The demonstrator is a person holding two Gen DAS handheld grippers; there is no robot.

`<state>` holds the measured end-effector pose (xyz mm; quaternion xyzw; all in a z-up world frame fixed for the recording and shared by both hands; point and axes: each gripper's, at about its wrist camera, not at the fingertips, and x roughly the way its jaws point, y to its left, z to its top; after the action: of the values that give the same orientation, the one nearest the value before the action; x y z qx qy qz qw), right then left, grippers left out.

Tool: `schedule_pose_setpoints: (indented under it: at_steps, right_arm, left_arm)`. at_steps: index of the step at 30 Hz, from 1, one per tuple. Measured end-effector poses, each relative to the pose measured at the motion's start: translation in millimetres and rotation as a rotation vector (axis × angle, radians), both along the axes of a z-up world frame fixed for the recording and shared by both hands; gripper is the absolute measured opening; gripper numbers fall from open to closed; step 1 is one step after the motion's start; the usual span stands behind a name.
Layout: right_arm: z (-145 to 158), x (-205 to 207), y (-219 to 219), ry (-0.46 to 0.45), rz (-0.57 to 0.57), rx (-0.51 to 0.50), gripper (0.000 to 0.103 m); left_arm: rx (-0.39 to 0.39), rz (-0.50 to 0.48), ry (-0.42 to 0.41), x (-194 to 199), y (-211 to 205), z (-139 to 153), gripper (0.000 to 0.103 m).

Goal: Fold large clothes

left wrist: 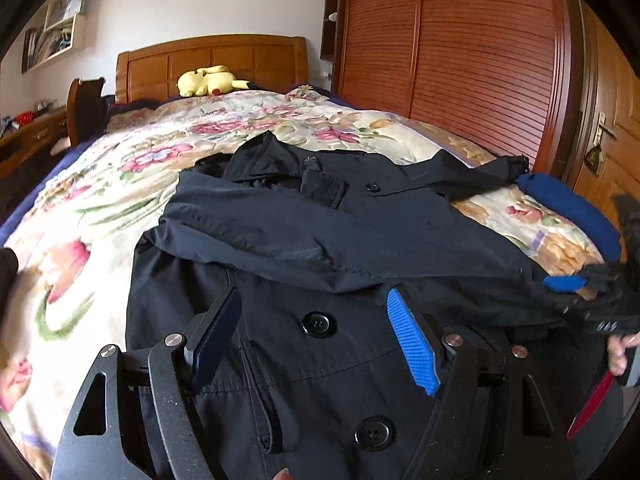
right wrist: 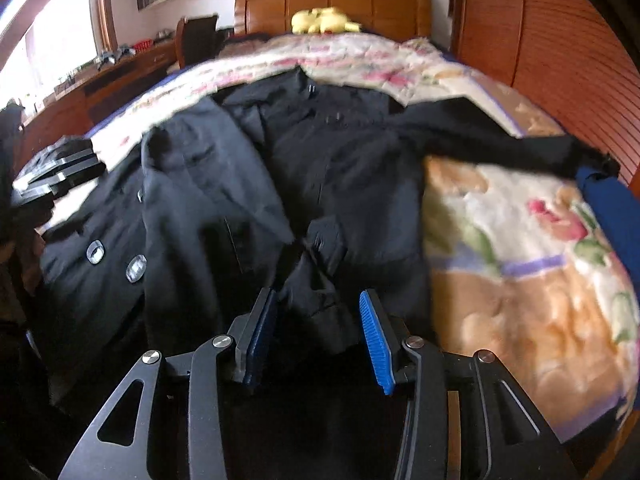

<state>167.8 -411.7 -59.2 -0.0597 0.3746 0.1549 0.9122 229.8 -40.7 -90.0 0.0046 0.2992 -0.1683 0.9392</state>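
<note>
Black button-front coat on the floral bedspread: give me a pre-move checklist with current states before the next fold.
1. Left gripper open, empty: ok; jaws wide above the black button-front coat, nothing between them.
2. Right gripper clear of fabric: cannot tell; jaws apart, the cuff of the folded sleeve lies between them, view blurred.
3. One sleeve folded across the chest: ok.
4. Other sleeve folded: not ok; it stretches out toward the folded blue cloth.
5. Coat lying flat: not ok; wrinkles show.
6. Floral bedspread room beside coat: ok.
</note>
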Motion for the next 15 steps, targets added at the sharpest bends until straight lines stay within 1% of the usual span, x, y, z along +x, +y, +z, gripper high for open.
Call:
schedule_pose_setpoints:
  at_steps: [2,5,7,8,9,10,13,15]
  right_arm:
    - [-6,7,-1,0.016,-0.003,0.004,0.045]
    - [-10,16,-2,0.026,-0.004,0.022,0.045]
    - [-11,20,-1,0.033,0.007,0.017,0.043]
    - [-10,20,0,0.034,0.021,0.015,0.04]
    - [-9,20,1,0.035,0.037,0.009,0.033]
    - [-8,19,3,0.028,0.051,-0.009,0.022]
    - [0,12,7,-0.01,0.078,-0.078,0.013]
    - [12,10,5,-0.064,0.058,-0.118,0.011]
  left_arm:
    - [-0.007,-0.001,0.002,-2,1,-3,0.076]
    - [0.005,-0.007,0.002,-6,-2,-7,0.076]
    - [0.012,-0.009,-0.005,-8,-3,-9,0.076]
    - [0.014,-0.007,-0.01,-9,-3,-9,0.076]
    - [0.016,-0.004,-0.016,-9,-4,-9,0.076]
    - [0.018,-0.002,-0.019,-10,-4,-10,0.076]
    - [0.025,0.003,-0.019,-10,-6,-12,0.076]
    - [0.028,0.007,-0.018,-9,-5,-13,0.076]
